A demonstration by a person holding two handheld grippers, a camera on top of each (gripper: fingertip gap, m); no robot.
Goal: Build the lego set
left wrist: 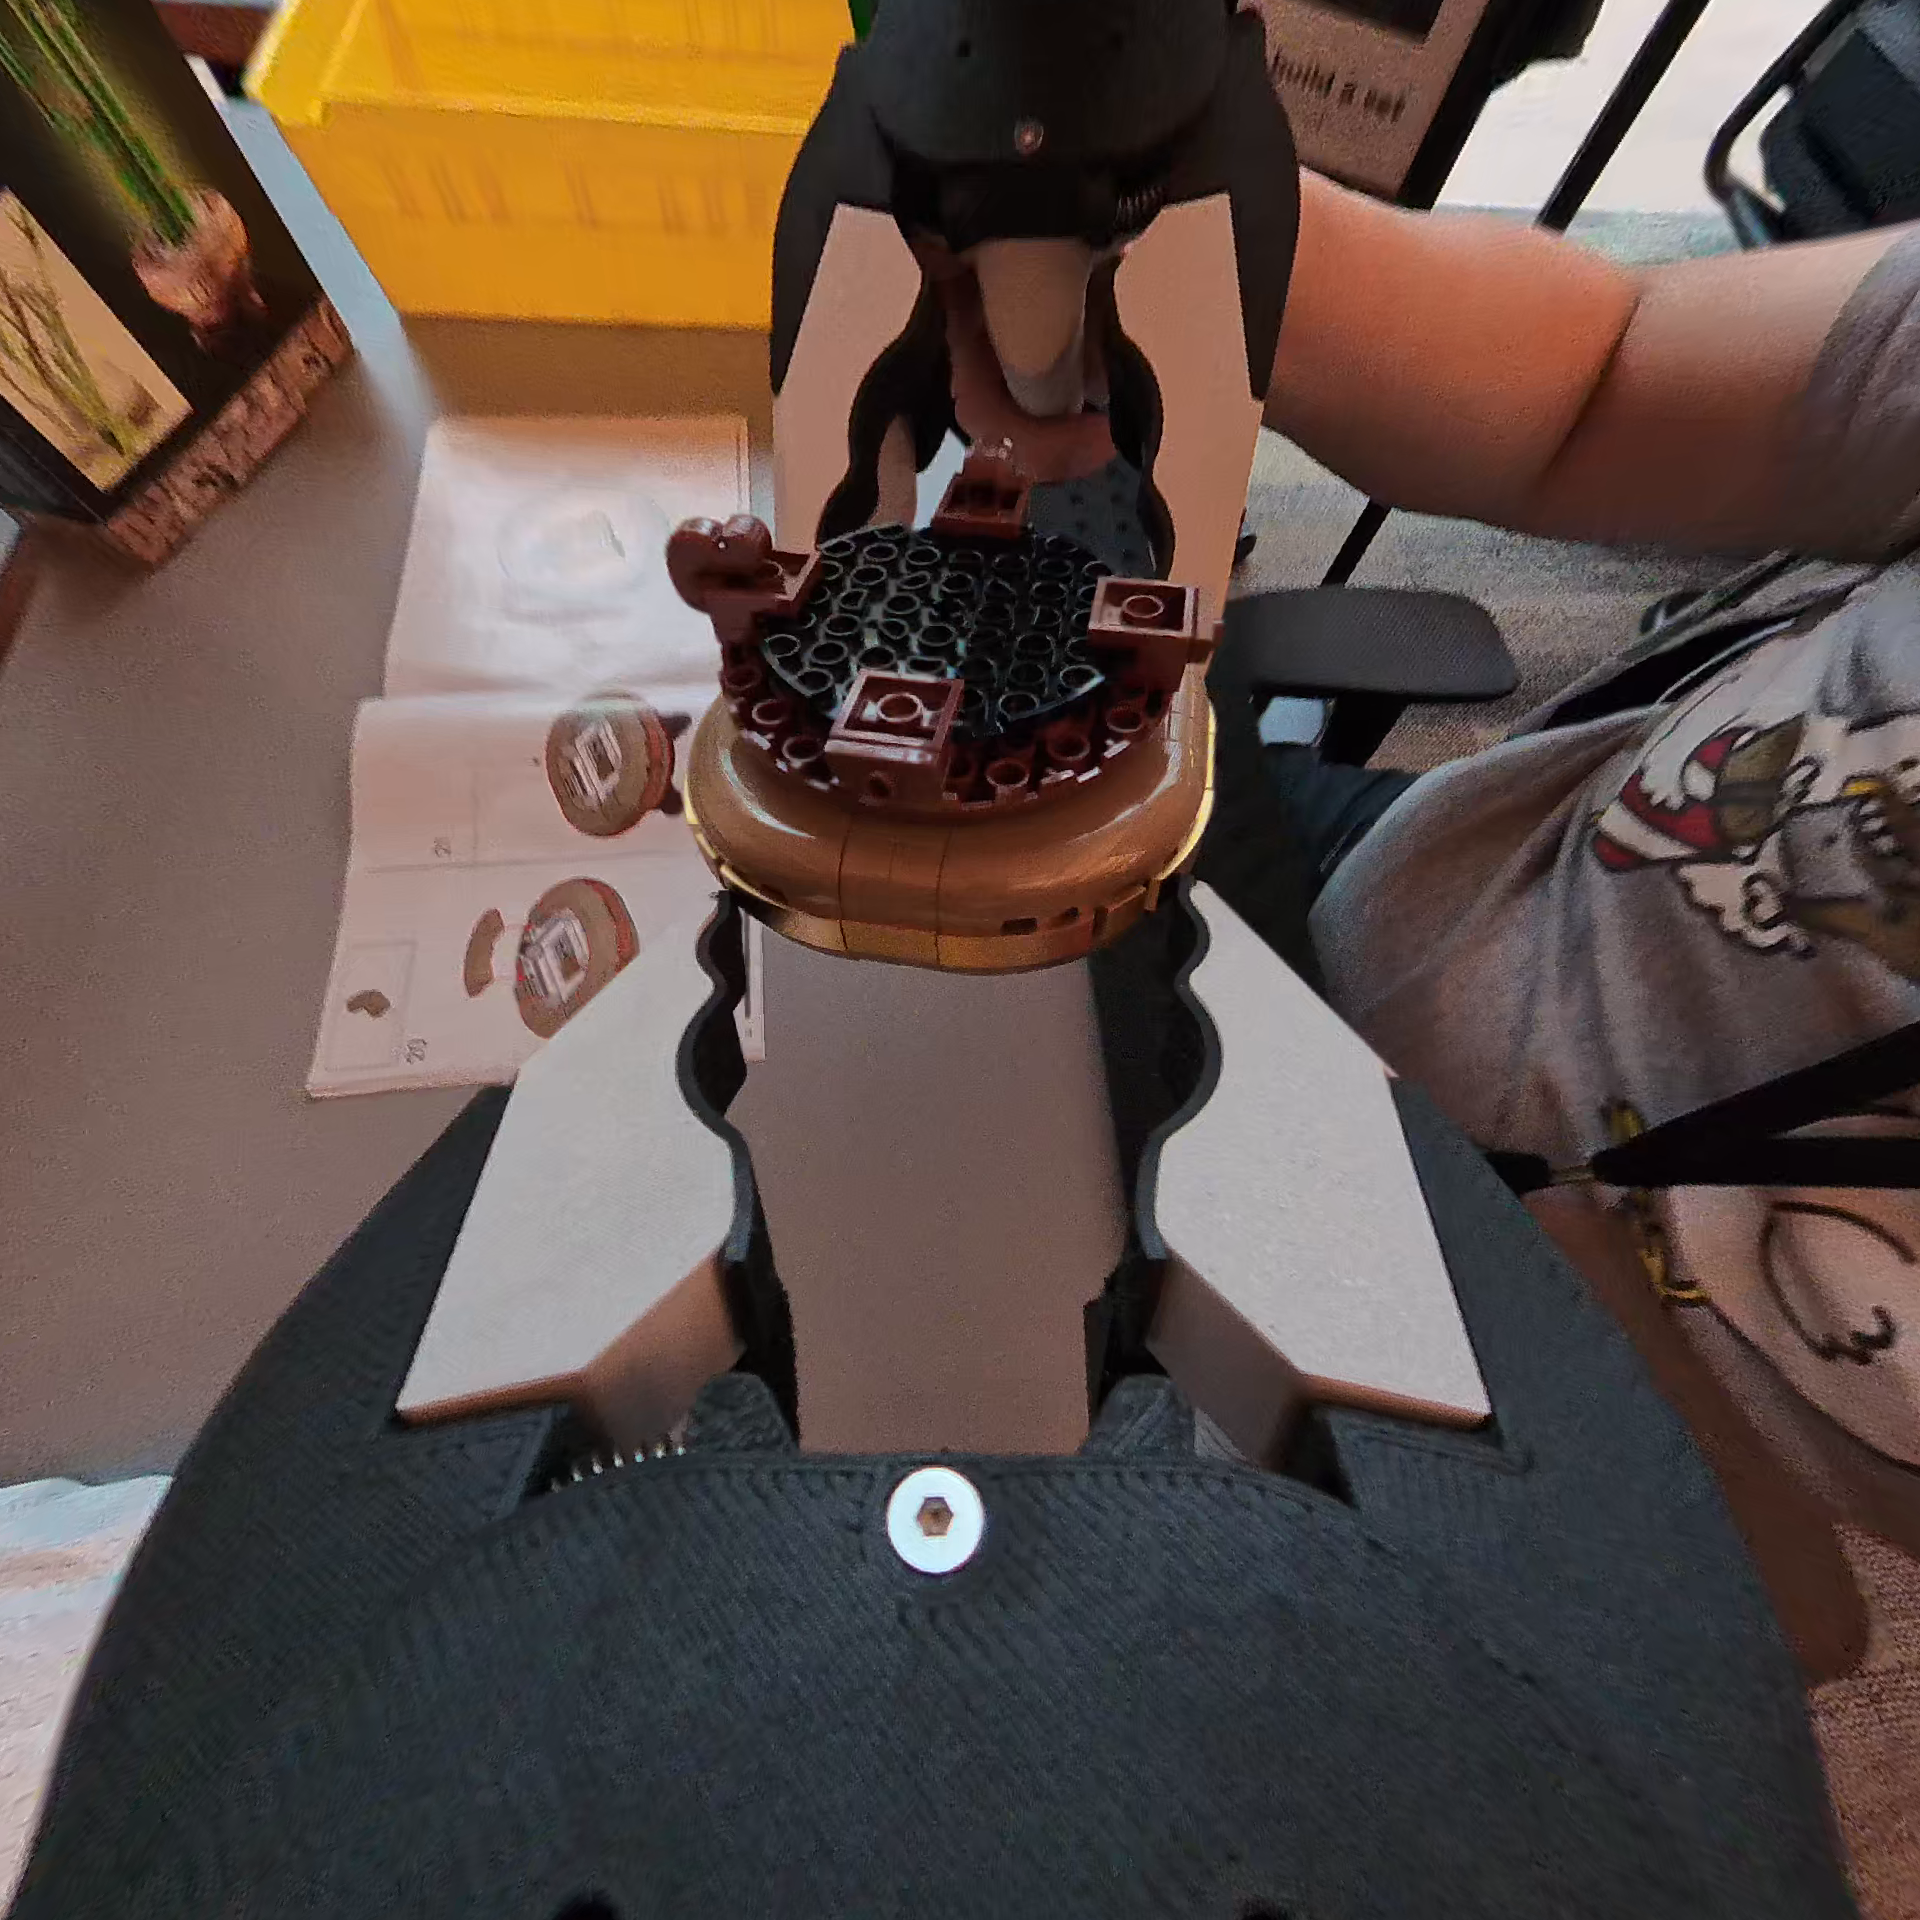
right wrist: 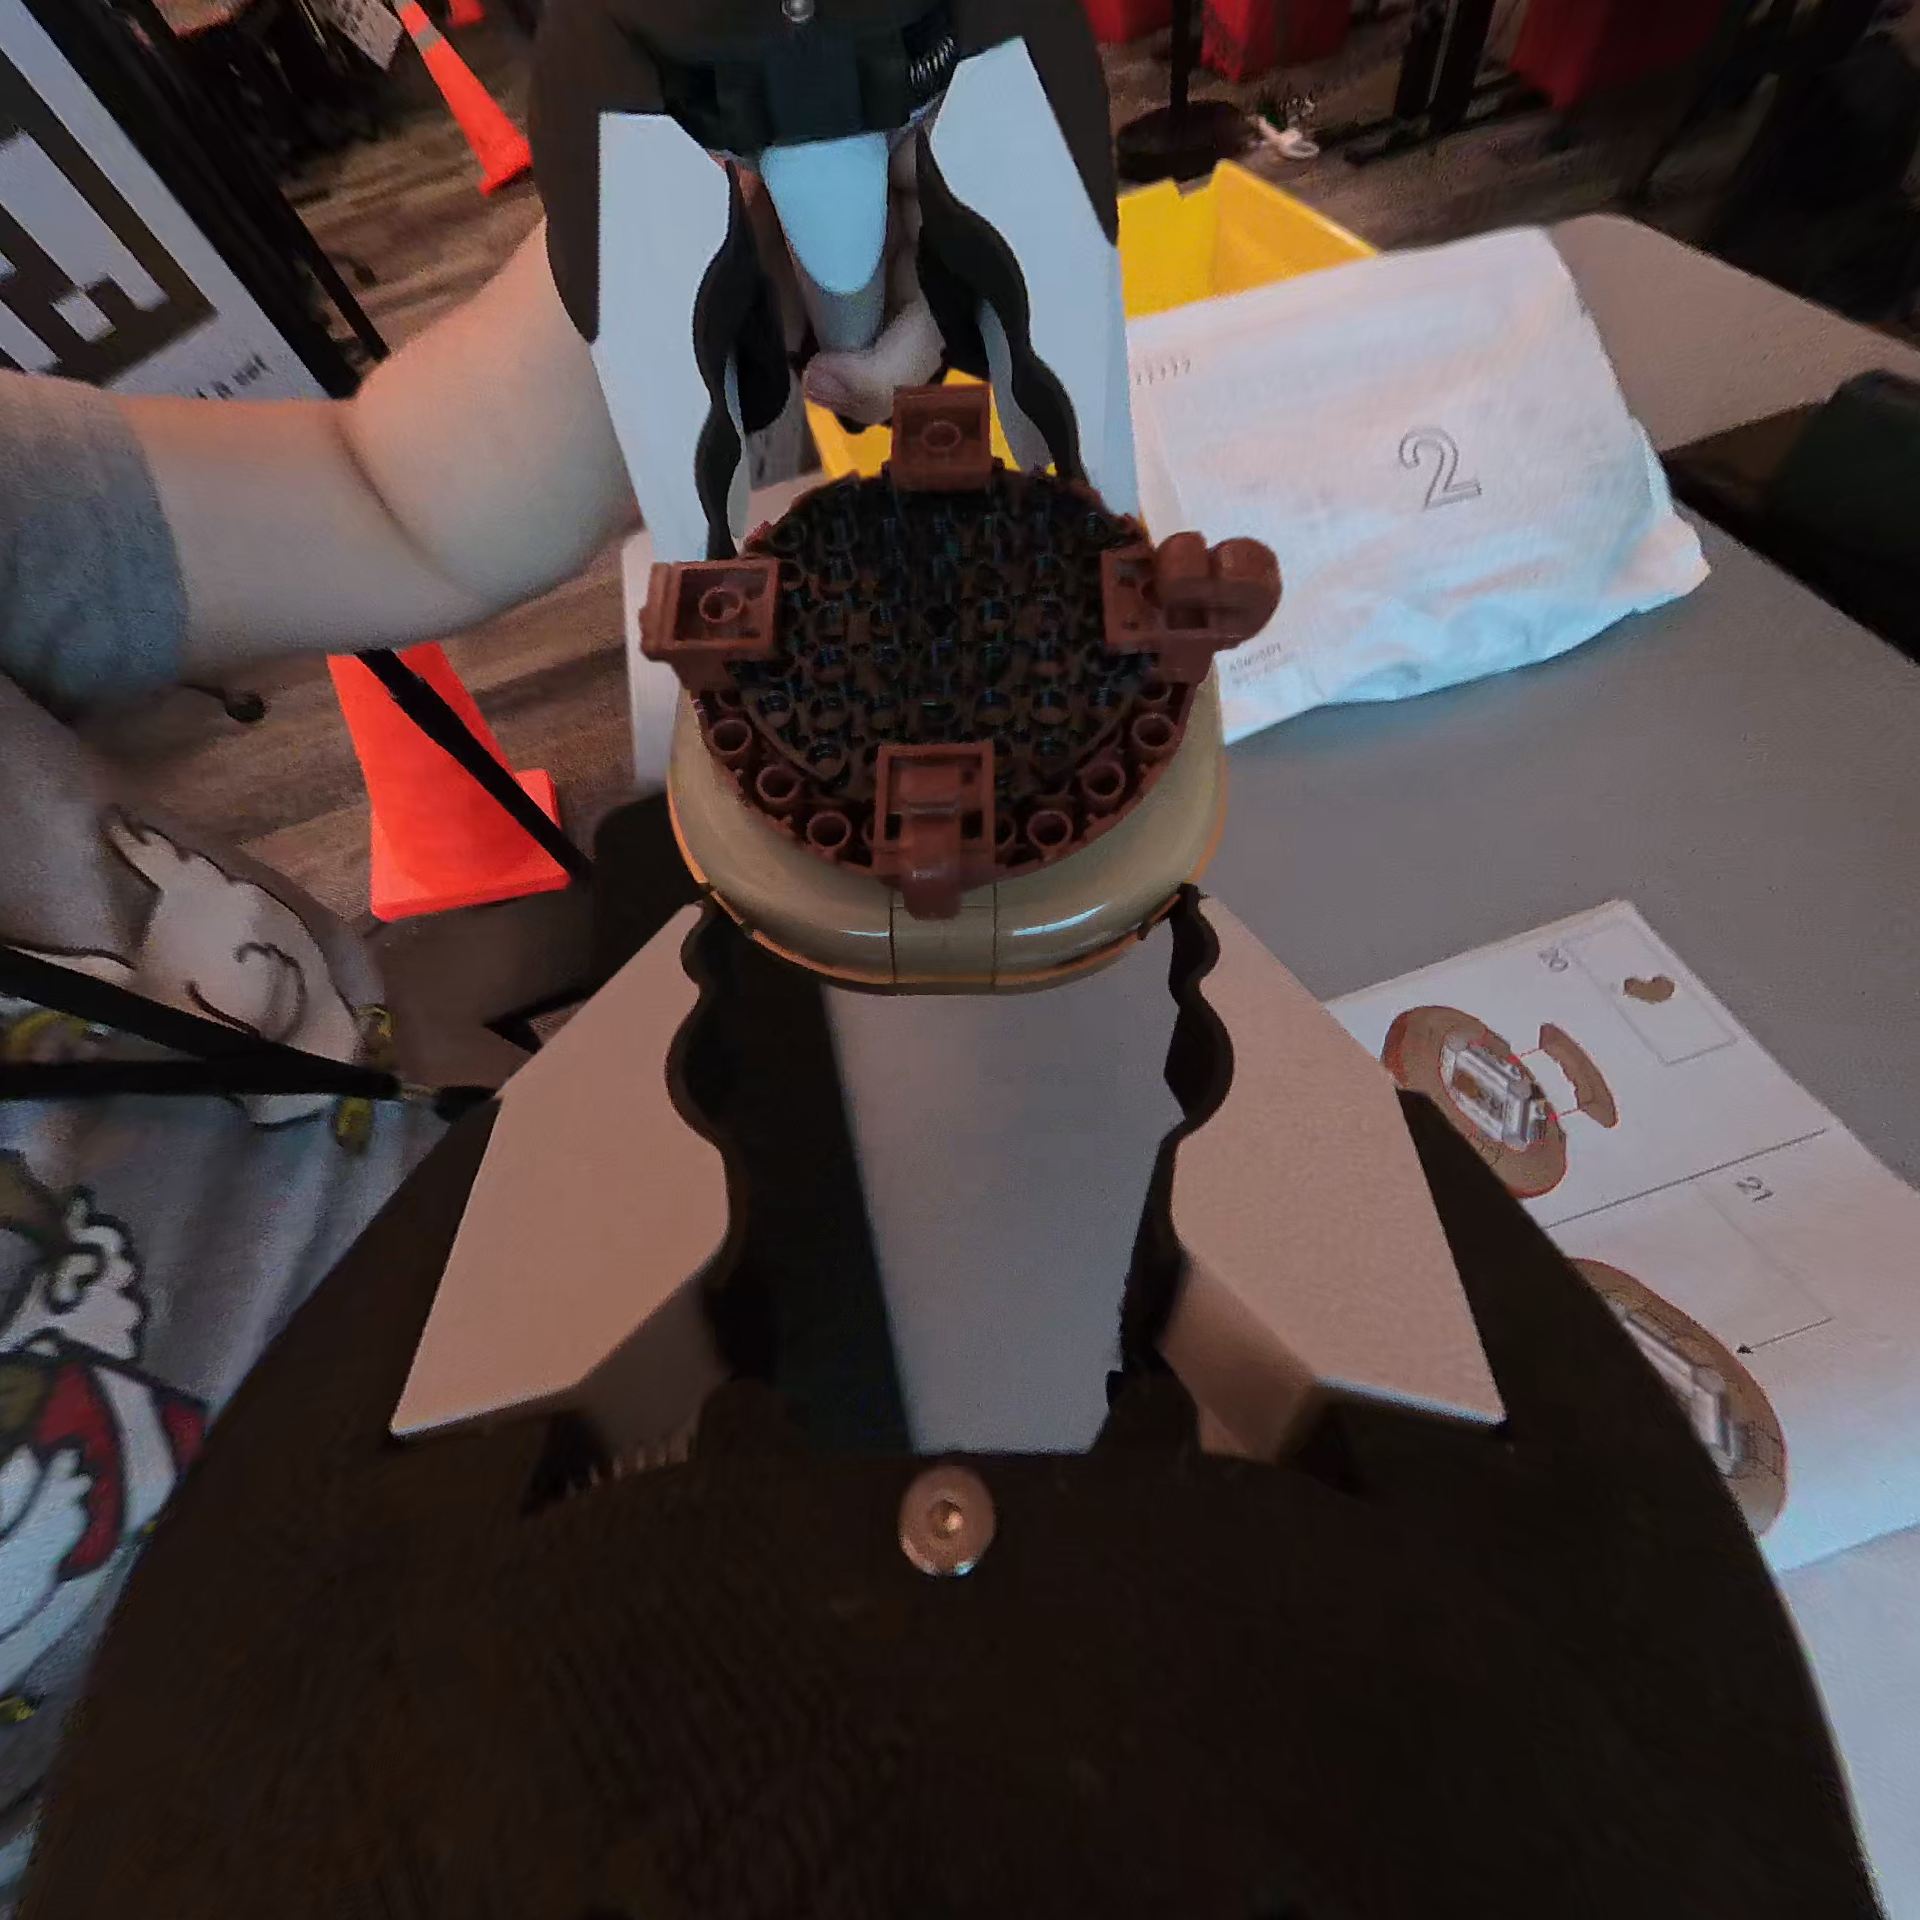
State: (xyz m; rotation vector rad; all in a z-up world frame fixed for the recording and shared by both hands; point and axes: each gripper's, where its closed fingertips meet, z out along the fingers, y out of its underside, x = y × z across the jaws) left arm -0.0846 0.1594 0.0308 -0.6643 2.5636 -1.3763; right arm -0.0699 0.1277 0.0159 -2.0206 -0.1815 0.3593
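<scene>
The left gripper (left wrist: 951, 914) and the right gripper (right wrist: 951, 925) face each other, each clamped on opposite edges of the round lego base (left wrist: 951, 727), holding it above the grey table (left wrist: 208, 727). The base shows its underside: a black studded disc, a tan rim, four brown brackets and a brown heart-shaped piece (left wrist: 717, 551) at one side. Beyond, a yellow bin (left wrist: 540, 156) stands on the table; its contents are hidden. A white numbered bag (right wrist: 1403, 468) lies beside it. The open booklet (left wrist: 499, 831) lies flat under the base.
</scene>
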